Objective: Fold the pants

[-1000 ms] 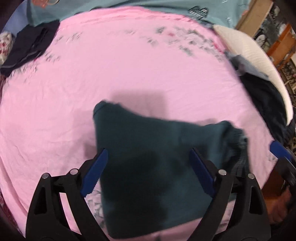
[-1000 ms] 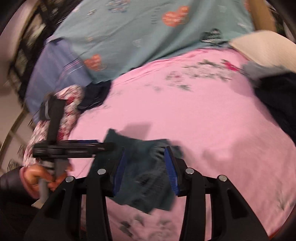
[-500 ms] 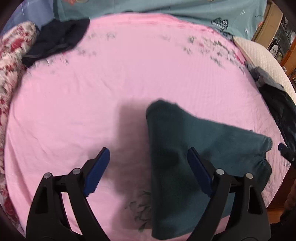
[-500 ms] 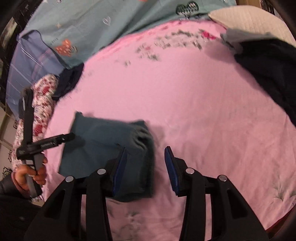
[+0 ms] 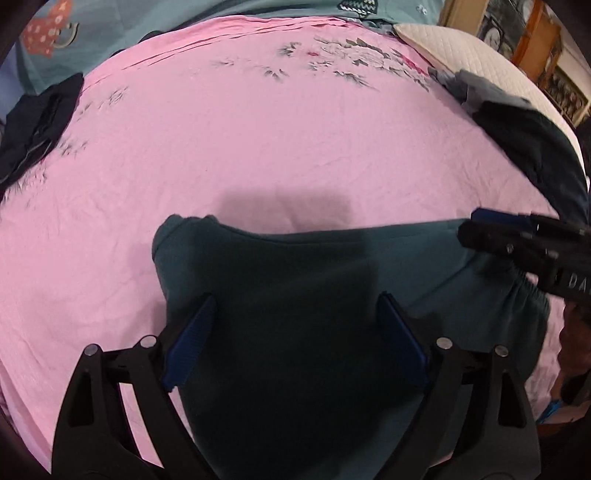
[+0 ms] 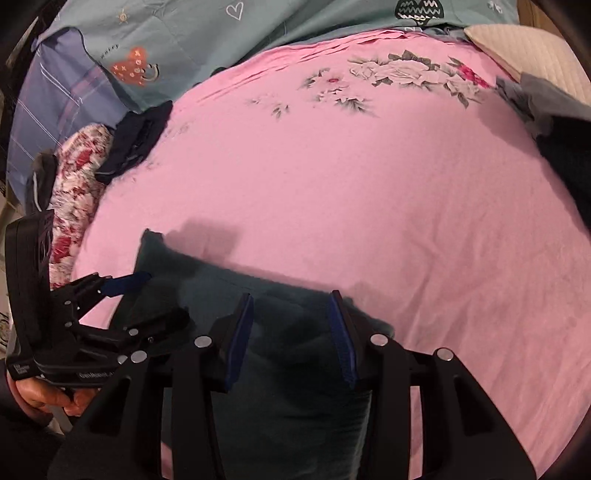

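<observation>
Dark teal pants lie folded into a flat block on the pink bedsheet. My left gripper stands wide open over the middle of the pants, one blue pad on each side, with nothing pinched. Seen from the right wrist, the left gripper sits over the left part of the pants, held by a hand. My right gripper hovers low over the pants' gathered right end, jaws apart and not pressing on cloth. The left wrist view shows the right gripper at the pants' right end.
A folded dark navy garment lies at the sheet's far left beside a red floral cushion. A dark clothes pile and a white pillow sit at the right. A teal quilt covers the far end.
The pants went from lifted and blurred to lying flat. The left gripper swung from beside them to over their middle. The right gripper came down over their right end.
</observation>
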A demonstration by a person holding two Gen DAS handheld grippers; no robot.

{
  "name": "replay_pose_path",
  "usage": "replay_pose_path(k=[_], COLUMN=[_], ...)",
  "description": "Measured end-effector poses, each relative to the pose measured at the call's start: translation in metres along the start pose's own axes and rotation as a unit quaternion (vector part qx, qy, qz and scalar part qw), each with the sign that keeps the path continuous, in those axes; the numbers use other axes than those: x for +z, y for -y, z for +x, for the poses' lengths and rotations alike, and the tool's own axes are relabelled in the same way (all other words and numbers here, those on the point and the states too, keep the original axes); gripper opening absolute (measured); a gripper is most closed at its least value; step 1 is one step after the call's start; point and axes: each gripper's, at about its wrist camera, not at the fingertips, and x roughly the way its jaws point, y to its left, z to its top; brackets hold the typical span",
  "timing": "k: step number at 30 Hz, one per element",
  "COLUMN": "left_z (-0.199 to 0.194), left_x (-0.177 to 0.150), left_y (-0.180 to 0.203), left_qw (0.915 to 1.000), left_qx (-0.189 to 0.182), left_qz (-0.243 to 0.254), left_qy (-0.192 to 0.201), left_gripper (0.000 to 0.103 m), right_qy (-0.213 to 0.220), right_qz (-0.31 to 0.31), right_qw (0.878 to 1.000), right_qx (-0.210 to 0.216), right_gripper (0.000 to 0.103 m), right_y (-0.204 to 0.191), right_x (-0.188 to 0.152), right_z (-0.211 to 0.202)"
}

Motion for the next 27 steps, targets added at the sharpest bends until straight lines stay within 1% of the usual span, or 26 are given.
replay_pose_path(k=[5, 9, 10, 13, 15, 16, 18, 19, 20, 22, 24, 25, 27], left_z=[0.002, 0.003, 0.003, 0.002, 0.002, 0.000, -0.009, -0.018, -0.030, -0.046, -0.055, -0.056, -0.045], left_x=[0.002, 0.006, 0.004, 0.001, 0.000, 0.001, 0.002, 0.001, 0.000, -0.006, -0.017, -0.025, -0.042], left_y=[-0.004, -0.003, -0.003, -0.002, -0.002, -0.004, -0.011, -0.016, -0.023, -0.031, -0.031, -0.028, -0.023], left_qw=[1.0000, 1.0000, 1.0000, 0.9999, 1.0000, 1.0000, 0.9994, 0.9991, 0.9982, 0.9970, 0.9973, 0.9982, 0.9998], left_qx=[-0.003, 0.000, 0.005, 0.009, 0.006, 0.000, -0.013, -0.019, -0.026, -0.038, -0.046, -0.042, -0.019], left_qz=[-0.004, 0.000, -0.005, -0.007, -0.005, -0.008, -0.031, -0.039, -0.052, -0.063, -0.053, -0.036, -0.005], left_qy=[-0.007, -0.009, -0.001, 0.006, 0.005, 0.002, 0.001, 0.002, 0.013, 0.023, 0.024, 0.022, 0.000], left_gripper=[0.093, 0.093, 0.093, 0.094, 0.094, 0.094, 0.094, 0.094, 0.094, 0.094, 0.094, 0.094, 0.094], right_qy=[-0.006, -0.007, -0.008, -0.008, -0.009, -0.012, -0.007, 0.009, 0.023, 0.041, 0.037, 0.030, 0.007], right_qz=[-0.011, -0.006, -0.005, -0.007, 0.000, 0.011, 0.033, 0.041, 0.039, 0.019, -0.004, -0.012, -0.029], right_qw=[1.000, 1.000, 1.000, 1.000, 1.000, 1.000, 0.999, 0.999, 0.999, 0.998, 0.998, 0.997, 0.997], right_qx=[-0.021, -0.020, -0.020, -0.021, -0.015, -0.007, 0.007, 0.019, 0.024, 0.034, 0.056, 0.063, 0.065], right_gripper=[0.043, 0.043, 0.043, 0.044, 0.044, 0.043, 0.043, 0.044, 0.044, 0.044, 0.044, 0.044, 0.044], right_y=[-0.002, -0.001, 0.000, 0.001, 0.005, 0.008, 0.011, 0.010, 0.008, 0.000, -0.008, -0.010, -0.013], right_x=[0.006, 0.007, 0.007, 0.009, 0.010, 0.012, 0.014, 0.014, 0.013, 0.004, -0.014, -0.022, -0.043], right_z=[0.007, 0.010, 0.011, 0.014, 0.015, 0.013, 0.000, -0.016, -0.028, -0.054, -0.068, -0.069, -0.067])
